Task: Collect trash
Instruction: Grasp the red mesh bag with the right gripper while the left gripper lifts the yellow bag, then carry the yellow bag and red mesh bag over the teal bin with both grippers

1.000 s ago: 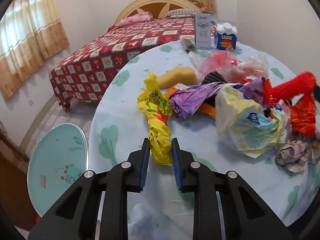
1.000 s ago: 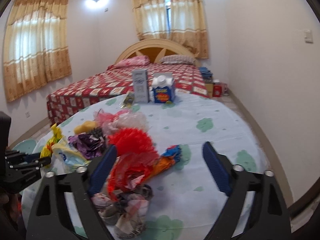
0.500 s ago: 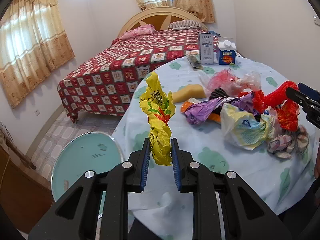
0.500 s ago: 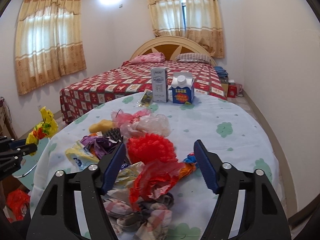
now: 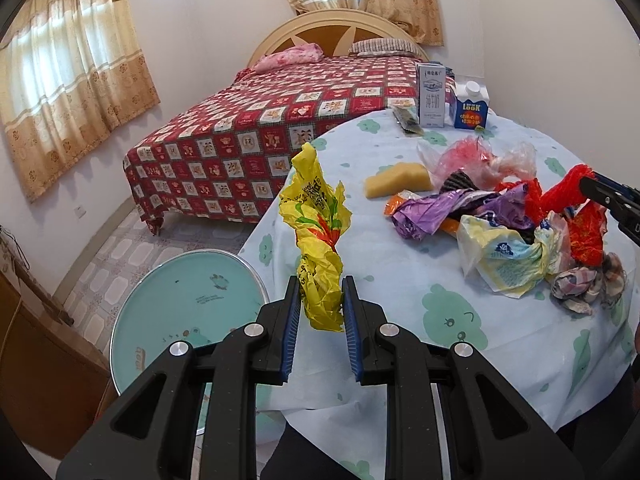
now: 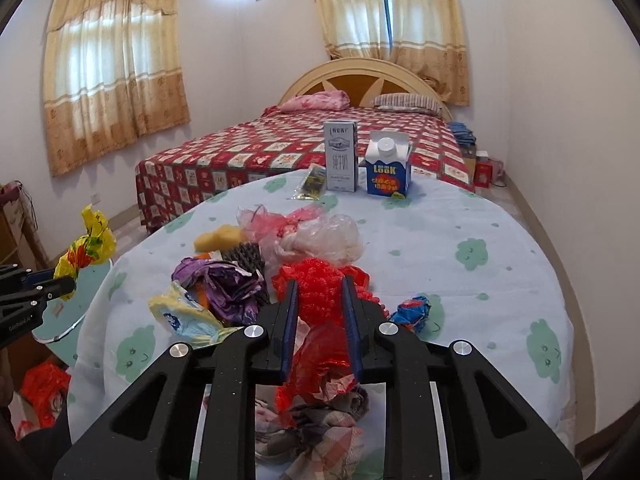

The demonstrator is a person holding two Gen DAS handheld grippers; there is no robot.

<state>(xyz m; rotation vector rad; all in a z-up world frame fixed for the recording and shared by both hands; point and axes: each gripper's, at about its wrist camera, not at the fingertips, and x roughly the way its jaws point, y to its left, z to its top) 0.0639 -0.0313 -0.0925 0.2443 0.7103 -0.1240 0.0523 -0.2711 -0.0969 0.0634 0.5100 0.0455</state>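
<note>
While the left claw [image 5: 321,312] is clenched on the lower end of a crumpled yellow plastic bag with red and green print [image 5: 318,236], which stands up out of the pads above the edge of the round surface under a pale blue cloth with green blobs [image 5: 400,276], the right claw [image 6: 320,312] has just been closing and now pinches a frilly red plastic bag [image 6: 320,292] at the near side of the heap. The main risk sits there: that red bag lies tangled with a crumpled checked wrapper [image 6: 320,420] below the pads and a purple foil wrapper [image 6: 228,284] to the claw's left, so a lift could drag neighbours along and shed them over the rim (or the thin film could simply slip free). The yellow bag is gripped only at one end, so a swing might pull it loose. The right wrist view alone shows a red bag on the floor [image 6: 44,384] far to the claw's lower left, perhaps where the trash goes, and a small blue and orange wrapper [image 6: 412,310] just right of the pads. The left wrist view alone shows the round pale green stool top [image 5: 188,312] below and left of its claw.
</note>
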